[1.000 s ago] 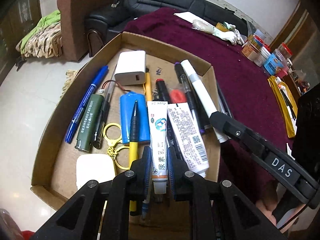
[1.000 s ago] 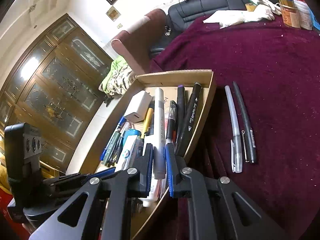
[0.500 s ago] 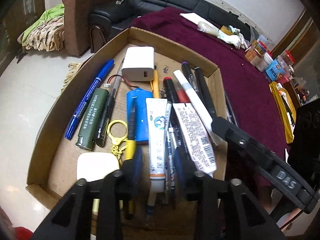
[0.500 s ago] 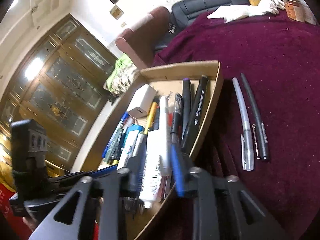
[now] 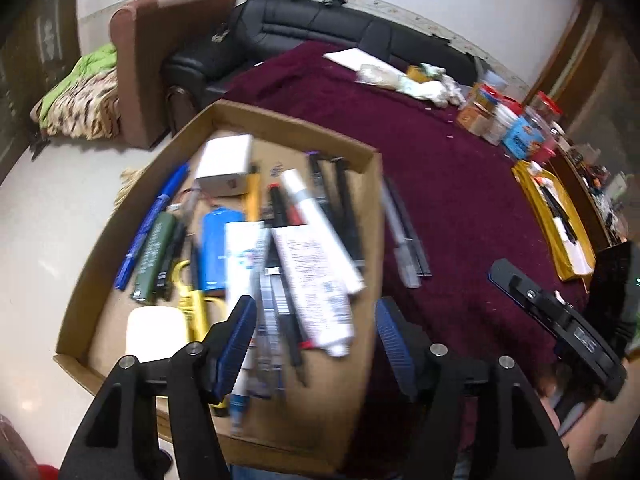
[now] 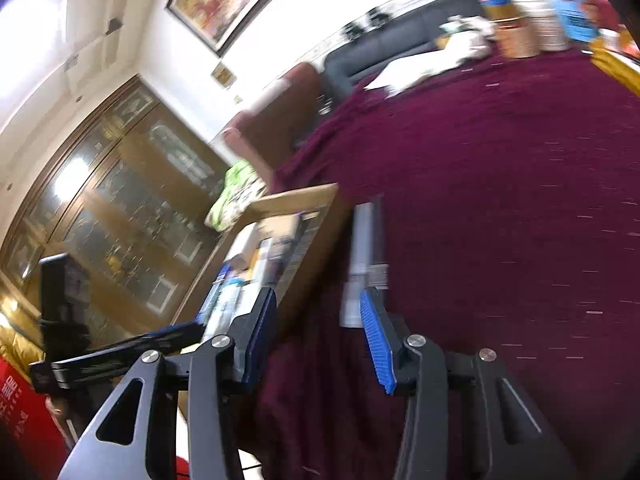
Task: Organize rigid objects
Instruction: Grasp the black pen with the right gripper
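Both grippers are letting go. Left gripper [image 5: 316, 338] hangs over the near right corner of the cardboard tray [image 5: 372, 216], its jaws opening wide with nothing pinched; pens and two white tubes [image 5: 316, 276] lie loose beneath it, and the tray's right wall runs up between its fingers. Inside the tray, the contents are packed side by side: a blue marker [image 5: 154, 220] along the left wall, a green cylinder [image 5: 154, 252], a blue battery pack [image 5: 218, 248], a white charger block [image 5: 226, 164] near the far wall. Bare cardboard remains only along the near edge.

Right gripper [image 6: 318, 332] is over the maroon tablecloth [image 6: 500, 200] just outside the tray's right wall, jaws opening, empty. Two pens, one clear [image 5: 402, 248] and one black [image 5: 418, 248], lie together on the cloth just beside that wall, blurred. Beyond them the cloth is open up to jars [image 5: 500, 120] at the far edge.
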